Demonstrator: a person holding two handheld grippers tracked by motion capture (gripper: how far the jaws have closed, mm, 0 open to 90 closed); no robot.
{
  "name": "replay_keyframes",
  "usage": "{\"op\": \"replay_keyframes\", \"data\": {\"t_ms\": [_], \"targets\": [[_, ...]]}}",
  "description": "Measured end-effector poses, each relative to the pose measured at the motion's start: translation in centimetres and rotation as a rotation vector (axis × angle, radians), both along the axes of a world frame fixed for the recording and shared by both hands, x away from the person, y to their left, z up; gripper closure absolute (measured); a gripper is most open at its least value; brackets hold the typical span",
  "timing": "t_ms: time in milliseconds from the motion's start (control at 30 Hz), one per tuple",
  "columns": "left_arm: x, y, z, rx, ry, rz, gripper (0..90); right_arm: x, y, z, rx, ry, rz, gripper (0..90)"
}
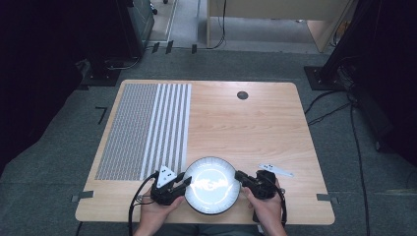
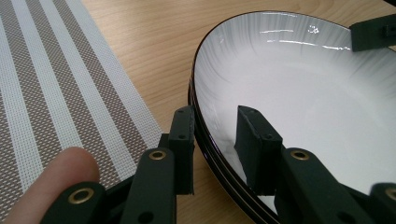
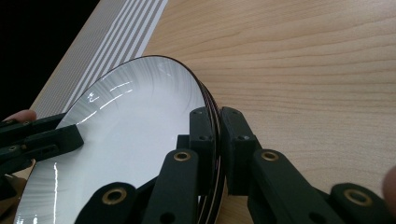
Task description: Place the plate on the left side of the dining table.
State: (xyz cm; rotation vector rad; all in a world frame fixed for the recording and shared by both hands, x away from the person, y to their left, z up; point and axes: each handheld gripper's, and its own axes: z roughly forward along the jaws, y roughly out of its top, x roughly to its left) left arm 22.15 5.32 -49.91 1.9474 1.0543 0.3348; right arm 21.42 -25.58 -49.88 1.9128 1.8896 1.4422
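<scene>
Left gripper (image 1: 186,182) at lower centre-left of the high view, jaws parted and straddling the rim of the white plate (image 1: 212,184), one jaw outside, one inside, not yet pressed together in the left gripper view (image 2: 215,149). Right gripper (image 1: 239,176) at lower centre-right, clamped tight on the opposite rim (image 3: 217,149). Plate at bottom centre on the wooden table (image 1: 246,128), just right of the striped placemat (image 1: 147,128).

The left gripper (image 2: 217,140) has one jaw inside the white plate (image 2: 303,93) and one outside its dark rim, not squeezed tight. A fingertip (image 2: 51,182) shows at the lower left. A striped mat (image 2: 56,93) lies on the desk (image 2: 159,42) at the left.
</scene>
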Motion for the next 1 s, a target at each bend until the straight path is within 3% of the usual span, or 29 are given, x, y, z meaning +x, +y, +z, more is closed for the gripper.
{"op": "replay_keyframes", "data": {"t_ms": [567, 733, 800, 867, 900, 933, 967, 1000], "targets": [[0.0, -0.1, 0.0, 0.003, 0.003, -0.002, 66.3, 0.9, -1.2, -1.2, 0.159, -0.002, 0.02, 83.0], [0.1, 0.0, 0.0, -0.002, 0.004, -0.005, 66.6, 1.3, -1.8, -1.6, 0.246, 0.036, 0.027, 82.4], [0.1, 0.0, -0.1, -0.002, 0.003, -0.01, 66.5, 1.4, -1.9, -1.5, 0.252, 0.043, 0.026, 82.5], [0.0, 0.1, -0.1, -0.002, 0.002, -0.012, 66.4, 1.3, -1.8, -1.4, 0.236, 0.042, 0.023, 82.6], [0.0, 0.1, -0.1, -0.002, 0.003, -0.016, 66.3, 1.3, -1.6, -1.1, 0.205, 0.038, 0.023, 82.8], [0.0, 0.2, 0.0, -0.002, 0.007, -0.025, 65.3, 0.9, -1.2, -0.6, 0.127, 0.02, 0.03, 82.6], [0.0, 0.2, 0.0, -0.002, 0.007, -0.025, 65.0, 0.9, -1.2, -0.6, 0.127, 0.02, 0.03, 82.6], [-0.1, 0.3, 0.0, -0.003, 0.008, -0.027, 65.0, 0.7, -1.1, -0.3, 0.094, 0.012, 0.038, 82.2]]}}
